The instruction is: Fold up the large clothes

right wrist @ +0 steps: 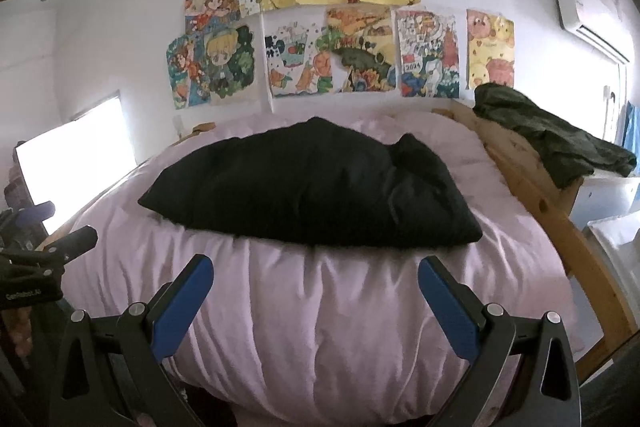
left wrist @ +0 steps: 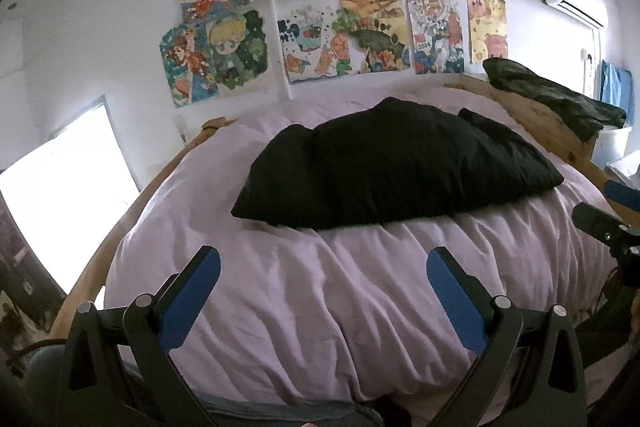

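Observation:
A black garment [left wrist: 396, 167] [right wrist: 312, 187] lies folded into a thick bundle in the middle of the bed, on a pale lilac cover [left wrist: 320, 299] [right wrist: 320, 307]. My left gripper [left wrist: 323, 263] hovers over the near part of the bed, short of the bundle, open with nothing between its blue pads. My right gripper [right wrist: 316, 269] is likewise open and empty, just in front of the garment's near edge. Each gripper shows at the edge of the other's view: the right one at the right side, the left one at the left side.
A wooden bed frame [right wrist: 560, 211] [left wrist: 552, 127] runs along the right side, with a dark green cloth [right wrist: 548, 143] [left wrist: 552, 95] draped over its far end. Colourful drawings [left wrist: 332, 15] cover the wall behind. A bright window [left wrist: 60, 195] is at left, white boxes [right wrist: 612, 223] at right.

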`<state>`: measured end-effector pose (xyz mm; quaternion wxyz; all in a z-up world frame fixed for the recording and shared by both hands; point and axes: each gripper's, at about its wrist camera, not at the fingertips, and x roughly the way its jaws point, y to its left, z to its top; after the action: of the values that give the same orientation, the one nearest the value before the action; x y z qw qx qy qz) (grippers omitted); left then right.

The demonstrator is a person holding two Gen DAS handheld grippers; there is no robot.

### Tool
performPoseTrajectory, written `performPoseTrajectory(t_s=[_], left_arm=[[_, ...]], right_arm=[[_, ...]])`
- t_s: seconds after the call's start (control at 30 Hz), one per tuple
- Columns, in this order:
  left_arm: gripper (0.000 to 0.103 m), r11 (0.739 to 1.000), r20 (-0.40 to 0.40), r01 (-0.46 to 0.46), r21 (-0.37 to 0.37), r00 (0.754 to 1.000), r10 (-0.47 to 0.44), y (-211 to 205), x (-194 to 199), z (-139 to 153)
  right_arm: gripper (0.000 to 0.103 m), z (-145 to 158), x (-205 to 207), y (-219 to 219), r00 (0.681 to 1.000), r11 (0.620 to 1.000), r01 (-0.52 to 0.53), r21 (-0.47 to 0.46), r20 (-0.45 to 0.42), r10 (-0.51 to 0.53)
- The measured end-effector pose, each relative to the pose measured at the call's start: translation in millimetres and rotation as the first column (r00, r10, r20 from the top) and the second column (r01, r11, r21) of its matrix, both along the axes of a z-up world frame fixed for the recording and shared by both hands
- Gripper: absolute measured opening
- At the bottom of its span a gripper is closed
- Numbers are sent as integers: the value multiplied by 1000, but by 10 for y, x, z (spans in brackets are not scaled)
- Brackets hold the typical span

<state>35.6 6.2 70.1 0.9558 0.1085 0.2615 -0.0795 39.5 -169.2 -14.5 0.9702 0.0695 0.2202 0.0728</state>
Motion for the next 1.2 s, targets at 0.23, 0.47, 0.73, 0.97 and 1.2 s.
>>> performPoseTrajectory(t_s=[0.23, 0.47, 0.73, 0.97, 1.2], left_arm=[[102, 1000, -2, -1, -3, 1000, 1, -16, -14, -10], [102, 1000, -1, -4, -1, 1000, 4, -42, -22, -8], [102, 1000, -1, -5, -1, 1000, 5, -55, -22, -11], [102, 1000, -1, -6, 0, 1000, 6, -61, -22, -17], [102, 1000, -1, -7, 0, 1000, 7, -68, -25, -18]], right_arm=[[103, -12, 10, 16, 1000, 1000, 1, 4, -8, 0], [103, -10, 11, 15, 1000, 1000, 1, 2, -7, -1], [103, -15, 11, 13, 1000, 1000, 1, 5, -8, -1], [103, -15, 10, 8, 1000, 1000, 0, 6, -9, 0], [103, -17, 10, -2, 1000, 1000, 0, 5, -8, 0]])
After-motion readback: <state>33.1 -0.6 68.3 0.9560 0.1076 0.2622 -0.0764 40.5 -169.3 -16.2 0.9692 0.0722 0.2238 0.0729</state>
